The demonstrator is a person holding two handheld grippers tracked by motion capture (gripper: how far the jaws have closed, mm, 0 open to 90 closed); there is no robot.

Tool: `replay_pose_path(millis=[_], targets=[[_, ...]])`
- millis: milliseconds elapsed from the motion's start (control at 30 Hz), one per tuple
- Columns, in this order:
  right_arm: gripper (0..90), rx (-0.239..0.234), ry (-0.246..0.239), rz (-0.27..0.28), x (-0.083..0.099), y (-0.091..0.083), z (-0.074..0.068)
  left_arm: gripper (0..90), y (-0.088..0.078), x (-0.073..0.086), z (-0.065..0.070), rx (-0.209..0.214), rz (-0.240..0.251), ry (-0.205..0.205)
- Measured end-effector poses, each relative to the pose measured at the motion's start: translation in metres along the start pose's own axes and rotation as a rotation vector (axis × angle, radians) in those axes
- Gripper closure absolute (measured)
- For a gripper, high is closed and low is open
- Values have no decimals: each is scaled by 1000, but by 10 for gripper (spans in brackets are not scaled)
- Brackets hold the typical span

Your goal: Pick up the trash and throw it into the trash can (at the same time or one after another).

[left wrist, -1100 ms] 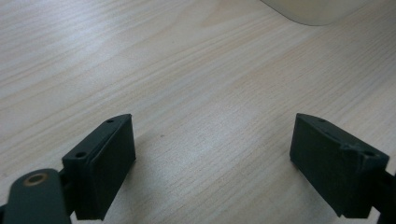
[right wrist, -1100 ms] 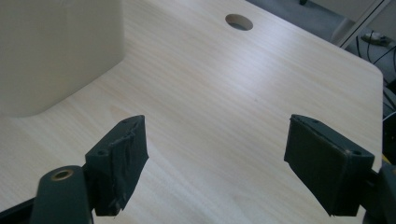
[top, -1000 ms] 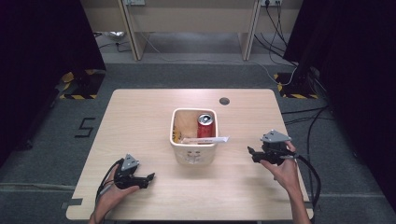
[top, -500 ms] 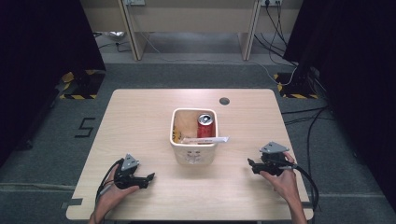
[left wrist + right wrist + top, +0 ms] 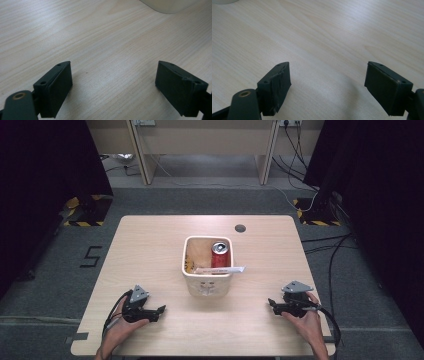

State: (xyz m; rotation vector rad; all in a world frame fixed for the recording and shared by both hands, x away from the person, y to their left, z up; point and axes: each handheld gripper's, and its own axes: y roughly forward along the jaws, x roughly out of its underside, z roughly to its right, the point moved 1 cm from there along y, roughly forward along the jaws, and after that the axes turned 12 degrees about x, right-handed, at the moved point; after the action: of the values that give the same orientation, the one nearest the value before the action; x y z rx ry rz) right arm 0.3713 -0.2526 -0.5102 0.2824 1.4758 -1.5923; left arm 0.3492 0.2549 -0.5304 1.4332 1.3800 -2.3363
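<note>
A cream bin (image 5: 208, 281) stands in the middle of the wooden table (image 5: 150, 250). Inside it a red can (image 5: 219, 255) stands upright, and a white strip (image 5: 222, 269) lies across the near rim, sticking out to the right. My left gripper (image 5: 161, 309) rests low at the front left of the table, pointing right, open with only bare wood between its jaws; the same left gripper (image 5: 113, 85) faces the bin's base (image 5: 170, 5). My right gripper (image 5: 271, 303) sits at the front right, pointing left, open and empty, and the right gripper (image 5: 327, 85) hovers close over the wood.
A dark round hole (image 5: 240, 228) marks the table's far right. Cables (image 5: 330, 260) trail over the grey floor right of the table. Desk legs stand beyond the far edge, and a "5" (image 5: 91, 256) is marked on the floor at left.
My right gripper has come down and toward the table's front edge, still open. The left gripper and the bin have not moved.
</note>
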Motion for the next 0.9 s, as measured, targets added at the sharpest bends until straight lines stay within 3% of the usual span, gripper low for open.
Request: replay_pose_path(millis=[367,567,900], targets=[[186,-11,25,-11,9,0,0,133,0,0,0,0,-1,1],[147,-53,97,-6,15,2,3,133,0,0,0,0,-1,1],[131,-51,98,0,17,2,4,133,0,0,0,0,-1,1]])
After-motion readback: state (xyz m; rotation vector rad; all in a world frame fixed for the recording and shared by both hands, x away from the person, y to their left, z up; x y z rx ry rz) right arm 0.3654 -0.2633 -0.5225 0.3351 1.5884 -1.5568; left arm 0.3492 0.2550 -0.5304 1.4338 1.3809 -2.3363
